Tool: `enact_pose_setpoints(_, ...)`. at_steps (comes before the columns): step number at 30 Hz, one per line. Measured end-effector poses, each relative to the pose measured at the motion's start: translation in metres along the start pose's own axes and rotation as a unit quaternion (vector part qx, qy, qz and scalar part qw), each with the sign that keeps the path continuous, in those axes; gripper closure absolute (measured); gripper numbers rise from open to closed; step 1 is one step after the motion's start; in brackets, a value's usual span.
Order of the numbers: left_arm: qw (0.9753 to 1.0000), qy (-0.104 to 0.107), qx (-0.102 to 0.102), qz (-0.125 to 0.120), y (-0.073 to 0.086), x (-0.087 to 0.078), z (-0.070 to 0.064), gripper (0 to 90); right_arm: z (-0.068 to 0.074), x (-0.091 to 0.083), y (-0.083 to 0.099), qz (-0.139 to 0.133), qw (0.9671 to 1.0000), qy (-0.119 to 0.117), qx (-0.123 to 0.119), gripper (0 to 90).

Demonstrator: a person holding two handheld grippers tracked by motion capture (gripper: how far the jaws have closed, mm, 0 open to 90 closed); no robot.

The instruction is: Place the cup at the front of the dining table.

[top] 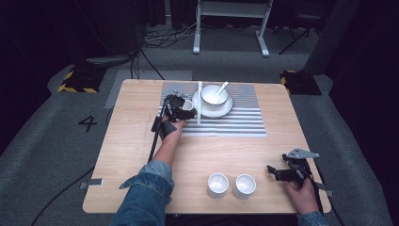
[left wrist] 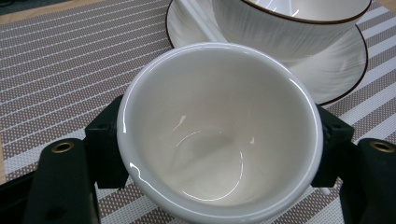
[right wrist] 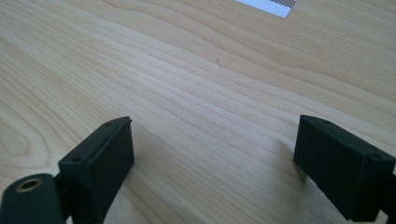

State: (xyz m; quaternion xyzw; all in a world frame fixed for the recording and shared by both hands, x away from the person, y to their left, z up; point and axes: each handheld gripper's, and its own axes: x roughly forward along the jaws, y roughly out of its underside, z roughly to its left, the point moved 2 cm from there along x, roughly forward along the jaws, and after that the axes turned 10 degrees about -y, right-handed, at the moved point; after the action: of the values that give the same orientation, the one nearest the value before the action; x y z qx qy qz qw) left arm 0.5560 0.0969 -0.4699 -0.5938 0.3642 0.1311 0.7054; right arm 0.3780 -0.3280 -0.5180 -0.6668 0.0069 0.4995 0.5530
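Observation:
My left gripper (top: 181,109) is shut on a small white cup (left wrist: 219,126), its jaws pressing the cup's two sides over the striped placemat (top: 235,120). This cup (top: 187,106) sits just left of a white plate (top: 225,111) that carries a bowl (top: 214,94) with a spoon (top: 221,86) in it. The bowl (left wrist: 289,23) and plate (left wrist: 345,60) rise right behind the cup in the left gripper view. My right gripper (top: 277,172) stands open near the table's front right, with bare wood (right wrist: 205,93) between its fingers (right wrist: 100,163).
Two more white cups (top: 218,184) (top: 245,185) stand side by side near the front edge, left of my right gripper. A white stick-like utensil (top: 199,101) lies along the plate's left side. Table edge runs close to the right hand.

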Motion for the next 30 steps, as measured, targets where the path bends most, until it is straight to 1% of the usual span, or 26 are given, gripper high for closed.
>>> enact_pose_setpoints(1,1.0,0.0,0.0,0.0,0.0,0.0,0.0,26.5,0.0,0.0,0.0,0.0,1.0,0.0,0.0,12.3)
enact_pose_setpoints(4,0.9999,-0.005,0.002,0.011,0.003,0.005,0.0,26.5,0.0,0.0,0.0,0.0,1.0,0.0,0.0,12.2)
enact_pose_setpoints(6,0.9999,-0.004,-0.002,0.012,0.004,0.006,0.001,26.4,0.0,0.0,0.0,0.0,1.0,0.0,0.0,12.2)
enact_pose_setpoints(8,0.9999,-0.005,-0.001,0.013,0.004,0.007,0.0,26.4,0.0,0.0,0.0,0.0,1.0,0.0,0.0,12.2)
enact_pose_setpoints(12,0.9998,-0.004,0.007,0.015,0.005,0.008,-0.003,26.4,0.0,0.0,0.0,0.0,1.0,0.0,0.0,12.2)
enact_pose_setpoints(14,0.9998,-0.004,0.008,0.016,0.005,0.009,-0.004,26.4,0.0,0.0,0.0,0.0,1.0,0.0,0.0,12.2)
enact_pose_setpoints(15,0.9997,-0.005,0.014,0.022,0.006,0.01,-0.005,26.4,0.0,0.0,0.0,0.0,1.0,0.0,0.0,12.2)
enact_pose_setpoints(19,0.9992,-0.011,0.02,0.032,0.009,0.012,-0.005,26.4,0.0,0.0,0.0,0.0,1.0,0.0,0.0,12.2)
enact_pose_setpoints(25,0.9992,-0.013,0.019,0.033,0.01,0.011,-0.005,26.0,0.0,0.0,0.0,0.0,1.0,0.001,0.0,12.2)
enact_pose_setpoints(26,0.9988,-0.018,0.028,0.036,0.01,0.011,-0.007,25.9,0.0,0.0,0.0,0.0,1.0,0.001,0.0,12.2)
enact_pose_setpoints(27,0.9988,-0.018,0.028,0.036,0.01,0.011,-0.007,25.8,0.0,0.0,0.0,0.0,1.0,0.001,0.0,12.2)
enact_pose_setpoints(28,0.9986,-0.023,0.035,0.033,0.01,0.01,-0.008,25.7,0.0,0.0,0.0,0.0,1.0,0.001,0.0,12.2)
enact_pose_setpoints(30,0.9988,-0.021,0.035,0.028,0.01,0.009,-0.008,25.7,0.0,0.0,0.0,0.0,1.0,0.001,0.0,12.2)
